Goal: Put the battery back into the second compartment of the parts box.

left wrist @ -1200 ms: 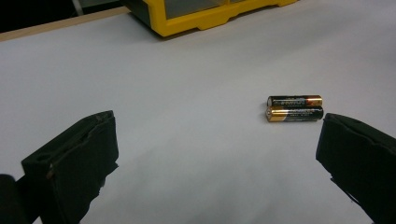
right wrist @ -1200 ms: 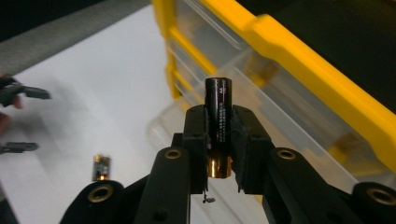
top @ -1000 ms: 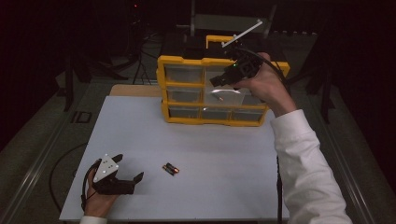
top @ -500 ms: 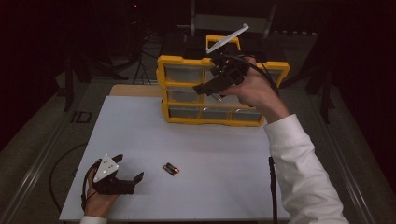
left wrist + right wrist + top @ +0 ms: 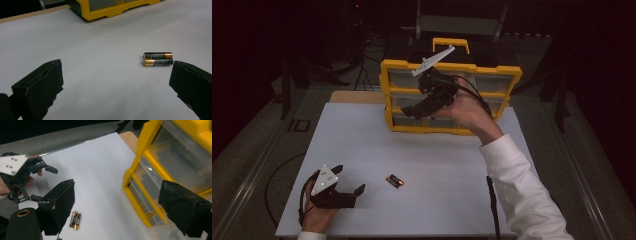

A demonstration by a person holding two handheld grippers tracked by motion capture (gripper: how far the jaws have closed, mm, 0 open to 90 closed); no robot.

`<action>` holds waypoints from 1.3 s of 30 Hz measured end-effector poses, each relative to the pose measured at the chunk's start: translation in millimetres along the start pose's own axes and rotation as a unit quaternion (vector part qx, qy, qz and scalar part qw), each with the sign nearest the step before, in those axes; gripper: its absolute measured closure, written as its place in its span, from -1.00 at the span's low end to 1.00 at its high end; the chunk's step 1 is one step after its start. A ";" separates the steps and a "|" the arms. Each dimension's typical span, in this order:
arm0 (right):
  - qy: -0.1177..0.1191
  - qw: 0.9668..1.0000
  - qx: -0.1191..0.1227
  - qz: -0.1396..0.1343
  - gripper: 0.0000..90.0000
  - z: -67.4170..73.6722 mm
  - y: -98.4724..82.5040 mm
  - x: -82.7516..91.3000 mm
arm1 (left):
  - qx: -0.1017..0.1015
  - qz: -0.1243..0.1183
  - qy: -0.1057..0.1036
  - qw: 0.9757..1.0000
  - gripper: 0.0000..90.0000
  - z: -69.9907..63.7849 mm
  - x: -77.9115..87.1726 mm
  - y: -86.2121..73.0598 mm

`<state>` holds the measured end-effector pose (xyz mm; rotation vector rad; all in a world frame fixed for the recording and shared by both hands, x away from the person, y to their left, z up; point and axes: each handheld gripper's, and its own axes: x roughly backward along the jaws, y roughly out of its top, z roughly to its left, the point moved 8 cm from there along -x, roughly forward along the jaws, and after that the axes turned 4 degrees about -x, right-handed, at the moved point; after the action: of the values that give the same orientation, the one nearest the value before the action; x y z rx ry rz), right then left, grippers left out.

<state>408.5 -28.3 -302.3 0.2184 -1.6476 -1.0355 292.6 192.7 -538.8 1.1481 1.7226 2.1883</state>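
The left gripper (image 5: 346,192) rests on the table (image 5: 362,145), jaws spread and empty, with two batteries (image 5: 158,59) lying side by side just ahead, toward its right jaw. Farther off, the right gripper (image 5: 419,107), whose jaws have just been opening with nothing between them, hangs before the yellow drawer box (image 5: 499,72). The drawers' contents are too dim to make out.

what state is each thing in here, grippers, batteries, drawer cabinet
left gripper: open, empty, resting on the table
right gripper: open, empty, held up in front of the cabinet
batteries: two, lying flat side by side, touching, untouched
drawer cabinet: upright at the table's far edge, visible drawers shut
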 end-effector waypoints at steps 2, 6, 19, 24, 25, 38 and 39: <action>0.002 1.000 0.001 0.001 -0.70 1.8 -1.8 -2.7 | 0.000 0.000 0.000 1.000 -1.00 0.0 0.0 0.0; 0.001 1.000 0.009 0.006 -0.70 8.6 -9.6 -13.8 | -0.001 -0.001 0.001 1.000 -1.00 0.1 0.5 0.4; -0.002 0.999 0.029 0.023 -0.70 27.1 -41.7 -50.2 | 0.000 -0.016 0.009 1.000 -1.00 1.4 5.5 3.7; -0.002 0.999 0.034 0.036 -0.70 31.8 -54.2 -64.1 | -0.003 -0.017 0.012 1.000 -1.00 1.5 6.5 4.1; -0.004 0.999 0.033 0.037 -0.70 32.6 -56.0 -66.1 | -0.002 -0.017 0.012 1.000 -1.00 1.3 6.5 4.3; -0.002 0.997 0.027 0.066 -0.70 37.8 -90.6 -103.9 | -0.004 -0.016 0.013 1.000 -1.00 1.1 7.0 4.2; -0.002 0.997 0.025 0.070 -0.69 38.7 -93.8 -106.8 | -0.004 -0.016 0.013 1.000 -1.00 1.1 7.0 4.2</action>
<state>380.0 1.5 -443.7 0.1315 -1.6685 -0.8906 289.8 195.8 -531.7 1.0885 1.7280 2.1984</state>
